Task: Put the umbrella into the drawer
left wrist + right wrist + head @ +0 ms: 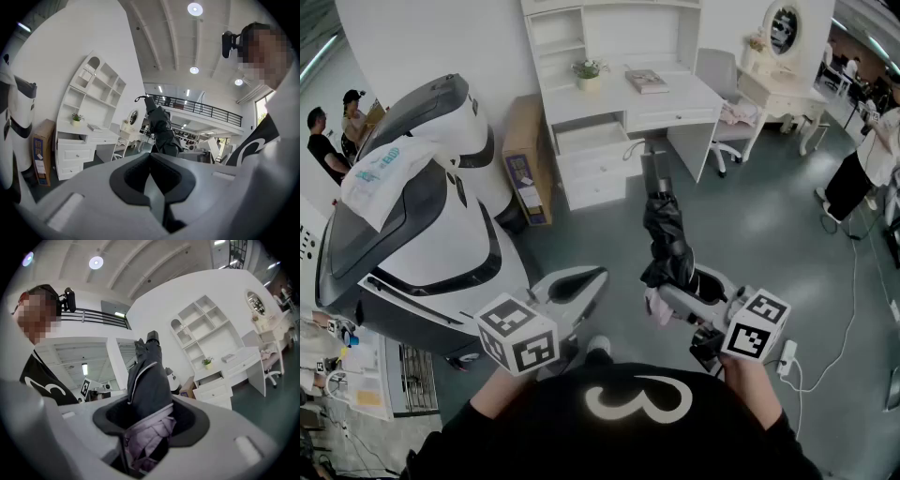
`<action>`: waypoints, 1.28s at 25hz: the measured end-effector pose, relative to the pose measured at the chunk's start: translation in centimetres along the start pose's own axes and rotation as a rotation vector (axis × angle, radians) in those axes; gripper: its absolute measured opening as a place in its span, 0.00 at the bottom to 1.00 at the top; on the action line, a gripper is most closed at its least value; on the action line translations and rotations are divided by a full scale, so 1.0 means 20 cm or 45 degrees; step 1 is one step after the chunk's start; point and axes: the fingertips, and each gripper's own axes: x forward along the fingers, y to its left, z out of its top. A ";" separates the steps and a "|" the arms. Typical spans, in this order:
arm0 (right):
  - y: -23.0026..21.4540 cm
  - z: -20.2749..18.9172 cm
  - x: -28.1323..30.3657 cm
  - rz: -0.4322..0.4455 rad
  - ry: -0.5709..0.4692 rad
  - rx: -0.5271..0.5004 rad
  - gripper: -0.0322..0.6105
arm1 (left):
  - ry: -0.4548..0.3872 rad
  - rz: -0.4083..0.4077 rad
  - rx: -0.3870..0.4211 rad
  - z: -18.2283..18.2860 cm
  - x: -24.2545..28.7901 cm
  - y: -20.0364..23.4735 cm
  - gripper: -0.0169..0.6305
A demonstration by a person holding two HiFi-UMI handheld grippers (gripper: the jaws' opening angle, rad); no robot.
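Note:
A folded dark grey umbrella (665, 232) with a lilac lining sticks out forward from my right gripper (682, 298), whose jaws are shut on its lower end. In the right gripper view the umbrella (147, 380) fills the gap in that gripper (149, 430) and points up and ahead. My left gripper (581, 281) hangs beside it at the left, shut with nothing between its jaws; its own view shows the gripper (152, 183) with both pads meeting. Farther ahead the white desk (675, 98) has its top drawer (592, 138) pulled open, the same drawer (209, 378) also showing small in the right gripper view.
A large white and black machine (422, 216) fills the left side, with a cardboard box (525, 159) between it and the desk. An office chair (724, 103) and a dressing table (783, 89) stand at the right. A power strip (787, 356) with cable lies on the floor. People stand at both edges.

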 end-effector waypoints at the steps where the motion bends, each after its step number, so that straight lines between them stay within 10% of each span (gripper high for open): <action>1: 0.00 0.00 0.00 -0.002 0.001 -0.001 0.40 | -0.002 0.001 -0.001 0.00 0.00 0.00 0.04; 32: -0.23 -0.06 0.14 0.026 0.064 0.044 0.42 | -0.017 0.043 0.000 -0.01 0.11 0.21 0.04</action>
